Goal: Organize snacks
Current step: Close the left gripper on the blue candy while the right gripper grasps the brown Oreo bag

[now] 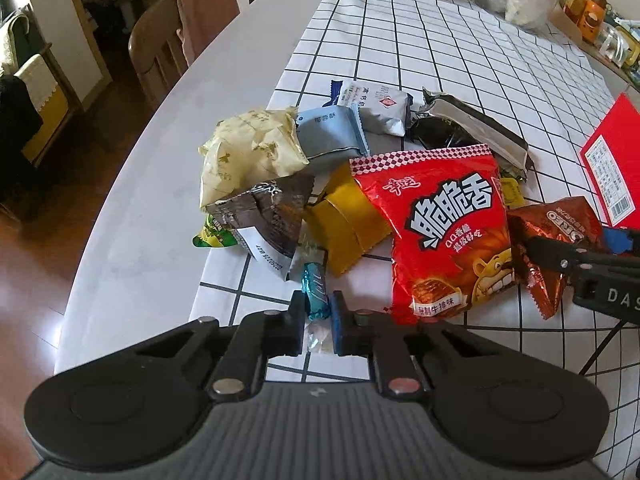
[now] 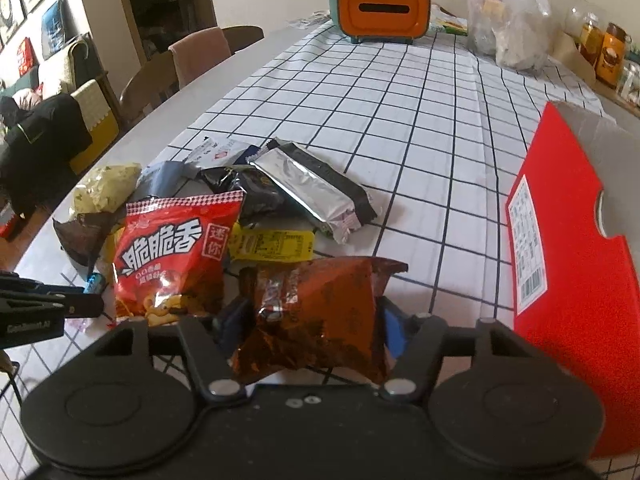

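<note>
A pile of snack packets lies on the checked tablecloth point(image 1: 420, 52). My left gripper point(image 1: 317, 306) is shut on a small blue foil candy point(image 1: 315, 288) at the pile's near edge. My right gripper point(image 2: 310, 312) is shut on a brown Oreo packet point(image 2: 320, 312), which also shows in the left wrist view point(image 1: 556, 236). A big red crisp bag point(image 1: 444, 232) lies between the two grippers; it also shows in the right wrist view point(image 2: 172, 248). A red box point(image 2: 576, 264) stands open to the right of the right gripper.
Behind the red bag lie a cream packet point(image 1: 248, 152), a grey-blue packet point(image 1: 332, 136), a silver-black packet point(image 2: 312, 188), a yellow packet point(image 1: 344, 224) and a dark brown packet point(image 1: 272, 212). An orange tissue box point(image 2: 382, 8), a plastic bag point(image 2: 508, 20) and jars point(image 2: 608, 52) stand far back. The table edge and chairs point(image 1: 168, 48) are at left.
</note>
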`<state>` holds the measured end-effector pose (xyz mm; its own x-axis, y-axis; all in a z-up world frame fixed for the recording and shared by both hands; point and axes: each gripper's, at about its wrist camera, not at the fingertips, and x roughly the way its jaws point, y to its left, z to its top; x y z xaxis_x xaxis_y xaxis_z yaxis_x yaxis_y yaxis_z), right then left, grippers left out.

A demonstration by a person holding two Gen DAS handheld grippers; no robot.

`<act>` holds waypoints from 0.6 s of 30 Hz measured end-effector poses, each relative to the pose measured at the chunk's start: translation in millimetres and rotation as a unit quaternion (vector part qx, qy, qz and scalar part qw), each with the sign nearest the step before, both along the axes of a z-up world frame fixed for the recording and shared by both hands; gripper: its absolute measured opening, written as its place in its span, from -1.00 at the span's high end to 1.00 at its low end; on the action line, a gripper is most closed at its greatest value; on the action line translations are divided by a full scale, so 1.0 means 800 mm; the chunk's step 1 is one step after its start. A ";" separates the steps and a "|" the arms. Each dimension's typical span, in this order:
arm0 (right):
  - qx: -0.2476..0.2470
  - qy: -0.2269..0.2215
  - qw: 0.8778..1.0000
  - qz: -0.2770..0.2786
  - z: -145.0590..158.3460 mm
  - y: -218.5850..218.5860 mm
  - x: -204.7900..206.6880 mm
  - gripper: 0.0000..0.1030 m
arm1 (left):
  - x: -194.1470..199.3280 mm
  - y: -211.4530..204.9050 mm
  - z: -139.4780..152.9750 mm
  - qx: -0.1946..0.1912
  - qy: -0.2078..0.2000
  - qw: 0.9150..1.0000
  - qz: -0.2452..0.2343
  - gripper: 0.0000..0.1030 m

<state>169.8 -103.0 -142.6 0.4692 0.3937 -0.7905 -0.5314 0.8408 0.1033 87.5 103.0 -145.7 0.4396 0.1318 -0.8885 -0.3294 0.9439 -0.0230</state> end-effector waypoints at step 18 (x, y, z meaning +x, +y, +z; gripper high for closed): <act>0.013 -0.013 0.999 -0.038 0.032 -0.032 -0.046 -0.09 | -0.028 -0.002 0.012 -0.017 -0.014 1.000 -0.013 0.76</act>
